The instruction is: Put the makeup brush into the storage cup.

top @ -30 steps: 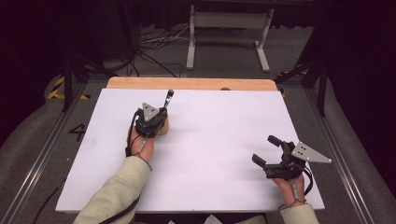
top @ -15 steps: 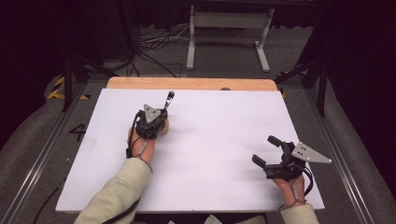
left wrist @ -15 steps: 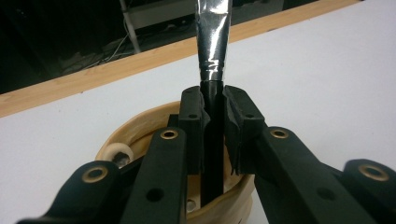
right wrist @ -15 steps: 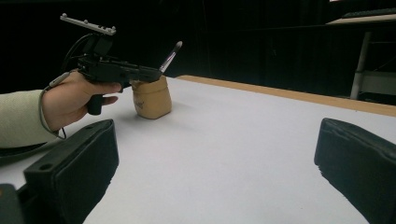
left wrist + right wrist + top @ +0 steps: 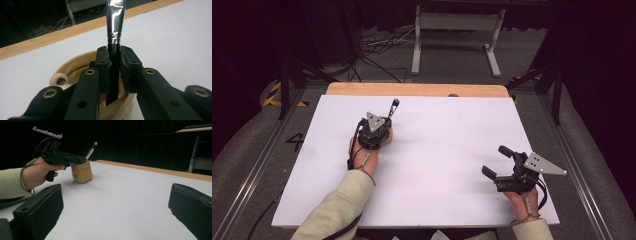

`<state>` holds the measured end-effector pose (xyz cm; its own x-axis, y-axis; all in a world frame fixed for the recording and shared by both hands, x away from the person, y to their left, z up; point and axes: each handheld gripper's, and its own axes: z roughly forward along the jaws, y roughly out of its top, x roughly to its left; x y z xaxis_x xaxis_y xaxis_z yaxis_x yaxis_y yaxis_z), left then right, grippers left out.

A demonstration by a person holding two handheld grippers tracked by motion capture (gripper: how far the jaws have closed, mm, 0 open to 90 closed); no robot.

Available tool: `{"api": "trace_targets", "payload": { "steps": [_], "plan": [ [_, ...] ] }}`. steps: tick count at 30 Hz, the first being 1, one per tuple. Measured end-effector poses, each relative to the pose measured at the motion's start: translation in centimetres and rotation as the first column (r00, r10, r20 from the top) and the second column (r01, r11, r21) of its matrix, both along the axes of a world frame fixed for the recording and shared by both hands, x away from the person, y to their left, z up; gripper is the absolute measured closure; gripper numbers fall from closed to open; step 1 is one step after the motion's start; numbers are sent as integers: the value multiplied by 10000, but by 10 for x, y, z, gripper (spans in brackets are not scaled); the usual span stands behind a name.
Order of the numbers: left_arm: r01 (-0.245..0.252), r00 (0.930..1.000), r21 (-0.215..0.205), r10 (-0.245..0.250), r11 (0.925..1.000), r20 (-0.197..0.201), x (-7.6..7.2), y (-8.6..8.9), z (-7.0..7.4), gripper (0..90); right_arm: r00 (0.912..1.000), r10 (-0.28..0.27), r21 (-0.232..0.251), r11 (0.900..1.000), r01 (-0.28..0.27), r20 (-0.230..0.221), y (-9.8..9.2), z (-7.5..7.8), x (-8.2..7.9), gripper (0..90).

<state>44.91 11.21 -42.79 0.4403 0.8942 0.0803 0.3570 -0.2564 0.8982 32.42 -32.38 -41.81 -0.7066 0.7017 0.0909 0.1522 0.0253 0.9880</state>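
The left gripper (image 5: 115, 62) pinched a makeup brush (image 5: 115, 37) standing in the tan pouch (image 5: 81, 173) beneath it; lifting straight out seemed next. The right gripper (image 5: 502, 162) waited, jaws spread.

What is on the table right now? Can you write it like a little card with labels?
surface: white table top with a wooden strip along its far edge
container: tan, soft-looking round cup, standing upright on the left part of the table
tool: black-handled brush with a shiny silver collar, its handle reaching down into the cup, leaning a bit
left gripper: above the cup, jaws closed on the brush handle
right gripper: near the table's right front, jaws wide apart, holding nothing
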Motion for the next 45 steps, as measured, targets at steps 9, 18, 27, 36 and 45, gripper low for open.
{"api": "trace_targets", "payload": {
  "steps": [9, 18, 27, 36, 45],
  "plan": [
    [458, 9985, -563, -441, 9974, 319, -5, 3, 9, 544, 10000, -11, -3, 10000, 11, 25, -1, 1, 0, 4],
    [1647, 9846, -1392, -1544, 9765, 818, -20, 4, 33, 295, 10000, 67, 41, 10000, -67, 47, 1, 2, 4, 4],
    [2709, 9623, -2444, -2554, 9311, 937, -35, 21, 56, 144, 9997, 127, 139, 9998, -130, 184, 0, 9, 10, 4],
    [3133, 9493, -2860, -2911, 9055, 1185, -55, 50, 65, 93, 9995, 218, 59, 9997, -219, 239, -4, 13, 16, 4],
    [3733, 9277, -3232, -3486, 8696, 1337, -75, 71, 61, 56, 9986, 496, -50, 9988, -495, 163, -5, 15, 21, 4]
  ]
}}
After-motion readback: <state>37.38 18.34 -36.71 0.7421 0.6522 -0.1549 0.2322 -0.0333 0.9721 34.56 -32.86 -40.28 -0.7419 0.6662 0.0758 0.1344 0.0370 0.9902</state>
